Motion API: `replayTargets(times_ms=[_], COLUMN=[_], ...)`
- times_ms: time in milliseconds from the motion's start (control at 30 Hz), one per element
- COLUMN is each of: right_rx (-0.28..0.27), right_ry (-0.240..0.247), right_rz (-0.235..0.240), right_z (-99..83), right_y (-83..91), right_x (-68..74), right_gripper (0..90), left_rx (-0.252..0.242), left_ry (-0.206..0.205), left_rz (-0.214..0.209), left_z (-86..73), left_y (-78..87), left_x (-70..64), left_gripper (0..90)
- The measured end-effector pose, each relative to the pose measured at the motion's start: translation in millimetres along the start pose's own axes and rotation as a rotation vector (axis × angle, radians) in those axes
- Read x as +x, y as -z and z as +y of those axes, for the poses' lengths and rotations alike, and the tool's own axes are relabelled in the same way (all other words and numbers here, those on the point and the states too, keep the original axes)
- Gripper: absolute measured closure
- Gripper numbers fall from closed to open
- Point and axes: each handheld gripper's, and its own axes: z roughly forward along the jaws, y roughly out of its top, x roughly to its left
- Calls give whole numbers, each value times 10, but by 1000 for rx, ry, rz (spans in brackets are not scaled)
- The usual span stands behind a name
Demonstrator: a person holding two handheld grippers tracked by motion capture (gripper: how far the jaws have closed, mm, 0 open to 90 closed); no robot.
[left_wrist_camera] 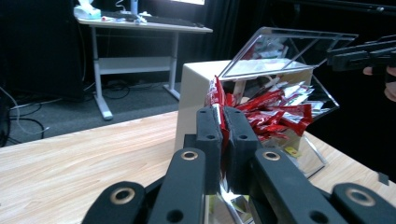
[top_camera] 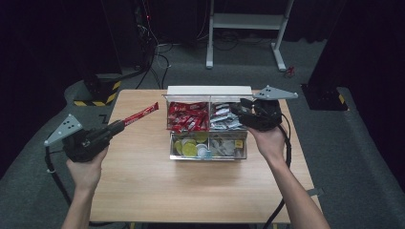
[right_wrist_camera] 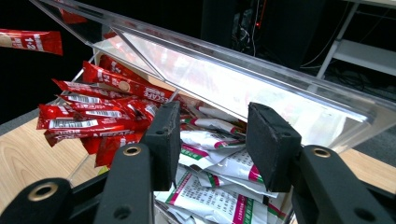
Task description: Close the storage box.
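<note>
Left gripper [top_camera: 116, 126] pinched red sachet [top_camera: 141, 114]; clear box [top_camera: 208, 153] ahead held red sachets [top_camera: 187, 116]. Right gripper [right_wrist_camera: 212, 135] spread above white sachets [right_wrist_camera: 219, 186].

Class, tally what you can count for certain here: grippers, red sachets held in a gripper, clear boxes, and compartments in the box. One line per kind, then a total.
Grippers: 2, the left gripper and the right gripper
Held red sachet: 1
Clear box: 1
Compartments: 4
Total: 8
</note>
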Motion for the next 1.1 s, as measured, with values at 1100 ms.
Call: replayTargets(times_ms=[1100], right_rx=[-3], right_ry=[-23], right_rz=[4], right_z=[-14], right_y=[57], right_x=[-65], right_gripper=[548], left_rx=[76], left_ry=[53], left_rz=[67], left_z=[-364], left_y=[-251], left_x=[160], left_gripper=[858])
